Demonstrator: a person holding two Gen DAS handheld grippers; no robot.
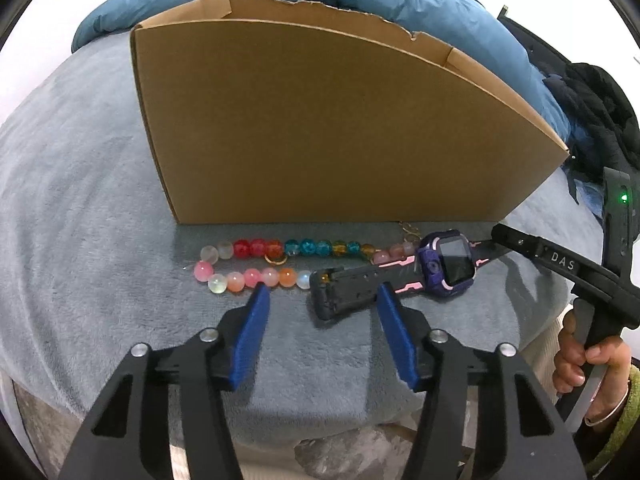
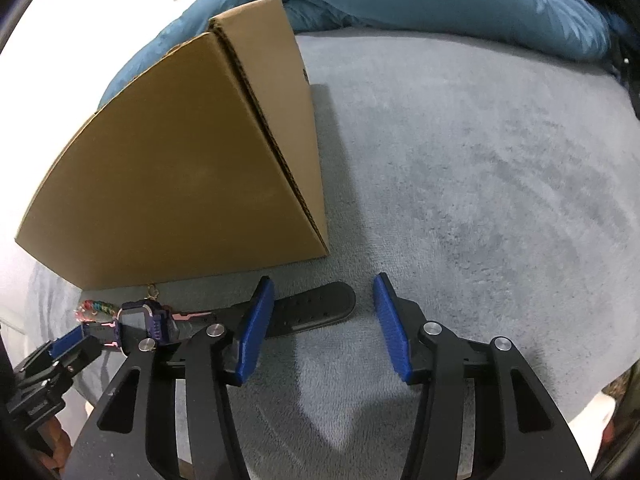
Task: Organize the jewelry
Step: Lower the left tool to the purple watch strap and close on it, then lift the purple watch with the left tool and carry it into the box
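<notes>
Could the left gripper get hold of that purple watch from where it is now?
Probably yes. The left gripper stands open over the near strap end of the watch, which lies flat on the grey blanket, nothing covering it. The bead strand beside it is close.

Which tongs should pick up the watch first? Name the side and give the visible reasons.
Probably the left tongs: the watch strap end with the buckle lies right between their open tips. The right tongs only straddle the far strap tip, and nothing is gripped yet.
</notes>
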